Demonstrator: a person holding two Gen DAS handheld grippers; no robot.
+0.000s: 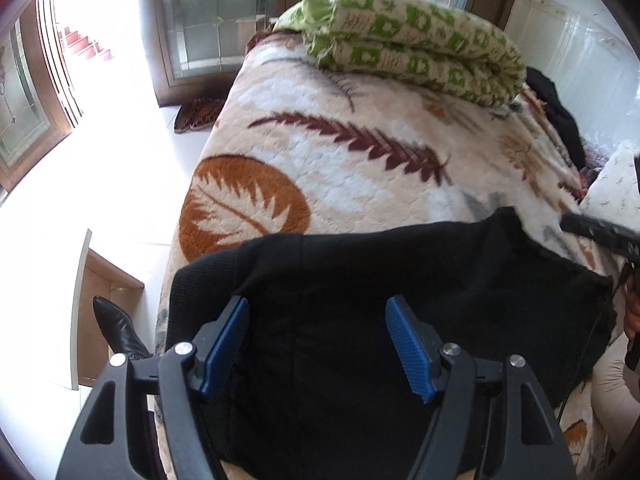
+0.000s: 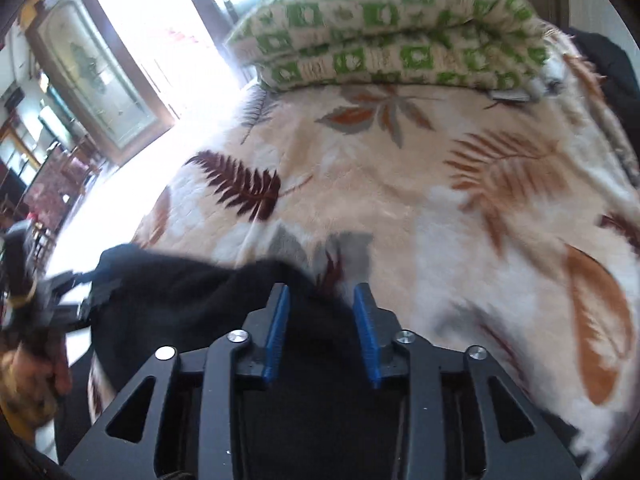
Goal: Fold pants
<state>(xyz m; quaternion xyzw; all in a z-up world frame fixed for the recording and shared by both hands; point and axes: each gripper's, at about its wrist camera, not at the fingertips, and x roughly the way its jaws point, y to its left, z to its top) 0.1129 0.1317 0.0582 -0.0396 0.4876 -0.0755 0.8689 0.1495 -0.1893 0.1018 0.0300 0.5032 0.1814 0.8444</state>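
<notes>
Both grippers are wide open and hold nothing: my left gripper and right gripper hover over the black pants on the leaf blanket. Only the left view shows a boot at 8 o'clock. Green folded quilt sits at 12 o'clock.

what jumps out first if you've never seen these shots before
A cream fleece blanket with big rust and maroon leaf prints covers the bed. A folded green-and-cream checked quilt sits at its far end. Nearest, black knit pants lie across the near edge under the open left gripper and open right gripper.
</notes>
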